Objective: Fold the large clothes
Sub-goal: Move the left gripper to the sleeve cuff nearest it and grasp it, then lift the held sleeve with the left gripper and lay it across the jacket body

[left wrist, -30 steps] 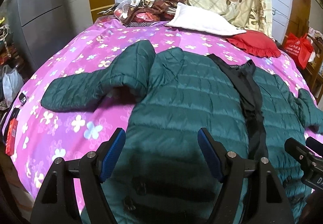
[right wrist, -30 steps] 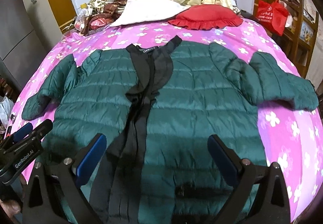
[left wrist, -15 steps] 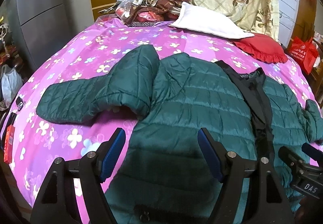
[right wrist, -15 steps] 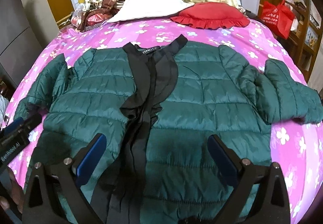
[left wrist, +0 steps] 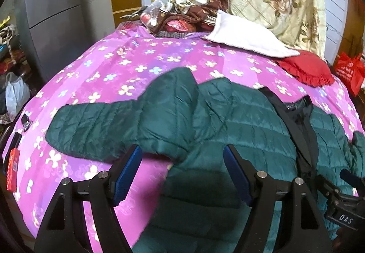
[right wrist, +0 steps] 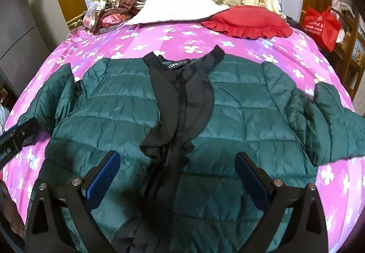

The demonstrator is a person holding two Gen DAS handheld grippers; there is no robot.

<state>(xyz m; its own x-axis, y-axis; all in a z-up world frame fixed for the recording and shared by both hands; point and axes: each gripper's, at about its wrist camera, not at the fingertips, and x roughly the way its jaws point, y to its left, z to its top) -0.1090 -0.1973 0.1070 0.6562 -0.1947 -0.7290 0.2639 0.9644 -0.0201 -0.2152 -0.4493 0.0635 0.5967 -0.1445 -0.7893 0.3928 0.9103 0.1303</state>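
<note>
That green puffer jacket (right wrist: 239,120) looks light, squishy and slippery; I'd pinch a sleeve cuff (left wrist: 59,130). Left gripper (left wrist: 182,175) and right gripper (right wrist: 178,180) both gape empty above it.

A: Lighting, as I read it from my station?

B: Indoor and moderate. Satin sheen on the green jacket (right wrist: 239,116); dark shadow directly ahead of the right gripper (right wrist: 178,161) and of the left gripper (left wrist: 182,161).

A: Picture quality?

B: Heavy fisheye bulge in the pink bedspread (left wrist: 114,66), black corners, soft blur toward each rim, room beyond dim.
</note>
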